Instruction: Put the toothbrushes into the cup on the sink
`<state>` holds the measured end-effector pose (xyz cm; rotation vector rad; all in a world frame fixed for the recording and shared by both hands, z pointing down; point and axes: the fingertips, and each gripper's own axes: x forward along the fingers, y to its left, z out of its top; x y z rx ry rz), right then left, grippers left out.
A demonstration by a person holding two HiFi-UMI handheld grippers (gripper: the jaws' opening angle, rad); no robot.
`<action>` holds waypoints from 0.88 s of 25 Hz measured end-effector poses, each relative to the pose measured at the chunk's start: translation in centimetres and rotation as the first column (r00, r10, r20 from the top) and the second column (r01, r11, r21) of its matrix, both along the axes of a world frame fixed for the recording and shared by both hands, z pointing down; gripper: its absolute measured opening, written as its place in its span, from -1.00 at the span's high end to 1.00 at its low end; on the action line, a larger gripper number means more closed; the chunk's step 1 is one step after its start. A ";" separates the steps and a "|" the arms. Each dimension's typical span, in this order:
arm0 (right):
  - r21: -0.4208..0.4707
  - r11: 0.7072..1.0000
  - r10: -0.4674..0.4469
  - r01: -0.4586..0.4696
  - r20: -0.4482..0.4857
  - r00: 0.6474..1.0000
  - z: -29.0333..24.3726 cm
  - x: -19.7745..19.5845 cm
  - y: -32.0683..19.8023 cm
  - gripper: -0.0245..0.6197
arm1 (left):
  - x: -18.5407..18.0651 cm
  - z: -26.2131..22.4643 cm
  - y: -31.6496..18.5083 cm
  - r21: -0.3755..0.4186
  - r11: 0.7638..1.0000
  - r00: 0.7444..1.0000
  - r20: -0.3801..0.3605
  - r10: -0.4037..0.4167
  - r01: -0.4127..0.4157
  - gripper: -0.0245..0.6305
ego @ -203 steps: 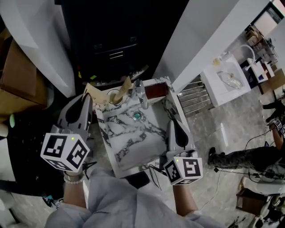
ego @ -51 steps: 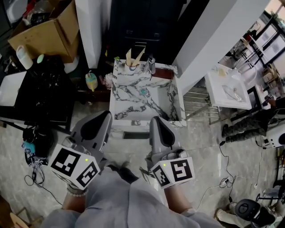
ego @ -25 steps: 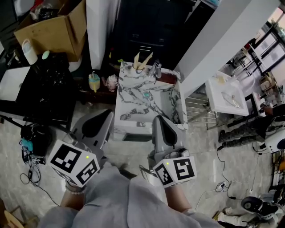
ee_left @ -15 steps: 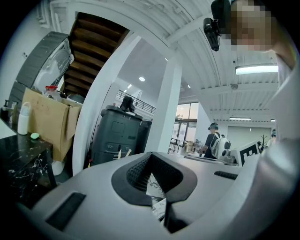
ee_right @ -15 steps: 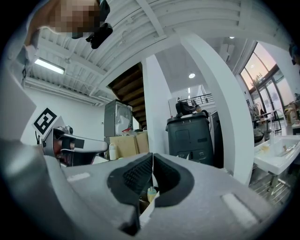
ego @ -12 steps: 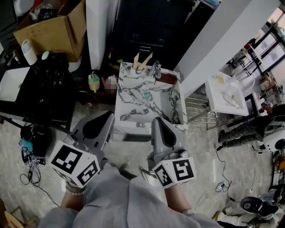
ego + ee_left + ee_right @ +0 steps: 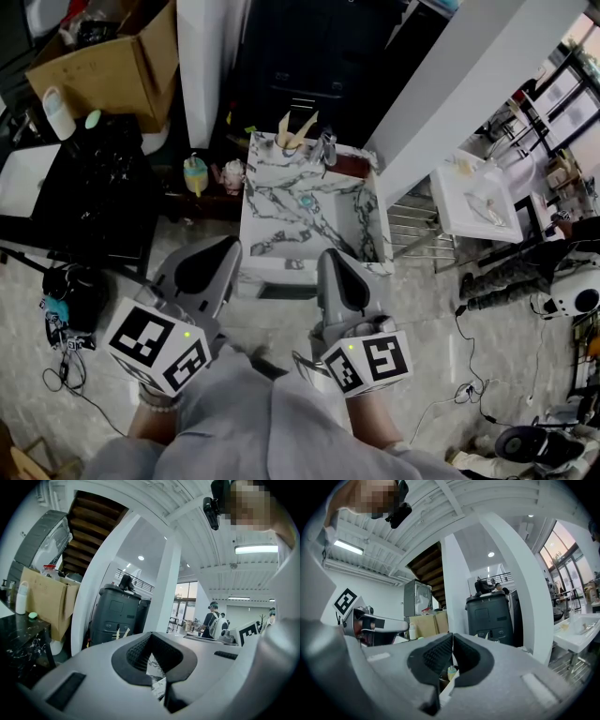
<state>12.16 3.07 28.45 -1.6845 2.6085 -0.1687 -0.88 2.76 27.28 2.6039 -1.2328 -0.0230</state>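
A white marbled sink (image 7: 265, 231) stands ahead in the head view. At its far edge a cup (image 7: 287, 148) holds two pale toothbrushes (image 7: 293, 128) that stick up in a V, next to a chrome faucet (image 7: 327, 146). My left gripper (image 7: 228, 247) and right gripper (image 7: 328, 255) hang well short of the sink's near edge, over the floor. Both are shut with nothing between the jaws. In the left gripper view the left gripper (image 7: 151, 634) has its pads together, and the toothbrushes (image 7: 117, 633) show small and far off. In the right gripper view the right gripper (image 7: 452, 636) is likewise shut.
A black table (image 7: 89, 192) and a cardboard box (image 7: 103, 61) stand to the left. A yellow bottle (image 7: 194, 173) sits beside the sink. A white pillar (image 7: 450, 84), a second white basin (image 7: 472, 199) and a person's legs (image 7: 506, 277) are at the right. Cables lie on the floor.
Since about eight seconds ago both grippers have drawn back from the sink's sides and the sink now lies farther off. Over the last second almost nothing has moved.
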 end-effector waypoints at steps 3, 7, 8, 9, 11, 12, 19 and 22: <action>-0.003 1.000 -0.004 0.004 -0.001 1.000 0.2 0.0 0.0 0.92 | 0.1 0.2 0.0 -0.001 1.000 1.000 0.002 0.005 -0.005 0.91; -0.007 1.000 -0.005 0.005 -0.005 1.000 0.4 -0.1 0.0 0.92 | 0.3 0.2 0.0 -0.001 1.000 1.000 0.003 0.013 -0.013 0.91; -0.008 1.000 -0.004 0.004 -0.006 1.000 0.4 -0.1 0.0 0.92 | 0.3 0.2 0.0 0.000 1.000 1.000 0.003 0.015 -0.015 0.91; -0.009 1.000 -0.004 0.003 -0.007 1.000 0.5 -0.1 0.0 0.92 | 0.3 0.3 0.1 0.000 1.000 1.000 0.004 0.016 -0.016 0.91; -0.012 1.000 -0.004 0.004 -0.006 1.000 0.6 -0.2 0.0 0.92 | 0.3 0.3 0.1 0.001 1.000 1.000 0.006 0.017 -0.017 0.91; -0.013 1.000 -0.005 0.005 -0.006 1.000 0.6 -0.2 0.0 0.92 | 0.3 0.3 0.1 0.001 1.000 1.000 0.007 0.017 -0.017 0.91; -0.022 1.000 -0.016 0.016 -0.009 1.000 0.9 -0.5 0.0 0.92 | 0.2 0.4 0.0 -0.004 1.000 1.000 0.008 0.015 -0.015 0.91; -0.025 0.999 -0.021 0.021 -0.009 1.000 1.0 -0.6 0.0 0.92 | 0.2 0.5 0.1 -0.004 1.000 1.000 0.009 0.017 -0.017 0.91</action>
